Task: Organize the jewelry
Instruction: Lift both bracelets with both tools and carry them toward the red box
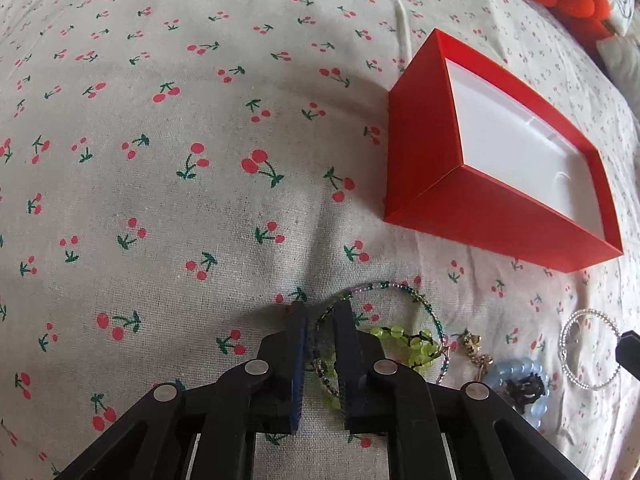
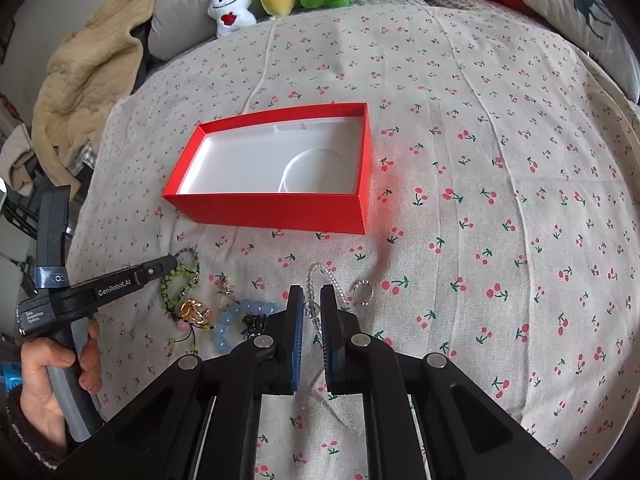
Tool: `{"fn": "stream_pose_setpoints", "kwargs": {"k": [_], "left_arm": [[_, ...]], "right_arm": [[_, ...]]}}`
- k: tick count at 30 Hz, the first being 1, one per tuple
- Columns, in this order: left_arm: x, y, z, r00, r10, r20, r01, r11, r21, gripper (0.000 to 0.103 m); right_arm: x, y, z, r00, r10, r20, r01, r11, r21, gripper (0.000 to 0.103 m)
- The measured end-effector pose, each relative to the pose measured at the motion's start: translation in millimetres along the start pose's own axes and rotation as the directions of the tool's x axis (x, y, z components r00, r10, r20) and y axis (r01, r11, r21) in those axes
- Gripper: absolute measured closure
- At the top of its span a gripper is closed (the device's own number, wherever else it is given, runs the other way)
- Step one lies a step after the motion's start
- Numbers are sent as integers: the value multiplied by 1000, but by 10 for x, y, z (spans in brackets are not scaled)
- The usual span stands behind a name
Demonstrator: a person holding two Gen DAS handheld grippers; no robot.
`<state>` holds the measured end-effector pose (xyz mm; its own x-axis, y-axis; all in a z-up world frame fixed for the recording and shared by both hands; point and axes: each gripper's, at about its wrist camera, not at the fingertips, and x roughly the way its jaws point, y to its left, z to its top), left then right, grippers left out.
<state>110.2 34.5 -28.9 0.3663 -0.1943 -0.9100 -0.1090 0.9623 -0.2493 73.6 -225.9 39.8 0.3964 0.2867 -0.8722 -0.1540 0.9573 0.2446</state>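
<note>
While the red box (image 2: 276,208) lies open on the bed (image 2: 480,160), the jewelry is heaped just in front of it. The left gripper (image 1: 322,312) straddles a thin beaded bracelet (image 1: 400,290), jaws slightly spread. The right gripper (image 2: 311,294) straddles a clear bead bracelet (image 2: 320,272), jaws likewise parted.

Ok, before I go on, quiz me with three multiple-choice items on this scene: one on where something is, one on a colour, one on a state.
1. The jewelry lies where, relative to the red box?
A. inside it
B. on the bedspread in front of it
C. behind it, by the plush toys

2. What colour is the box's lining?
A. white
B. black
C. yellow

3. How are the right gripper jaws set?
A. parted, straddling the clear bead bracelet
B. shut on a ring
C. holding the box

Answers: 1 B, the pieces sit on the cherry-print bedspread nearer the camera; 2 A, the interior shows white; 3 A, a gap shows with beads between the jaws.
</note>
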Motion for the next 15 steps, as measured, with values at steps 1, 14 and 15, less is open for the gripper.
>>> {"fn": "stream_pose_setpoints", "kwargs": {"k": [1,14,15], "left_arm": [[3,-12,-1,1000,6,2,-6,1000,5,91],[-280,-192,23,997,-4,75,3,1000,6,98],[-342,-213,34,996,-19,89,18,1000,6,98]], "right_arm": [[4,4,-4,1000,-2,-1,2,1000,-1,94],[-182,102,75,998,39,56,-38,999,-26,94],[-219,110,96,996,48,69,-46,999,-27,94]]}}
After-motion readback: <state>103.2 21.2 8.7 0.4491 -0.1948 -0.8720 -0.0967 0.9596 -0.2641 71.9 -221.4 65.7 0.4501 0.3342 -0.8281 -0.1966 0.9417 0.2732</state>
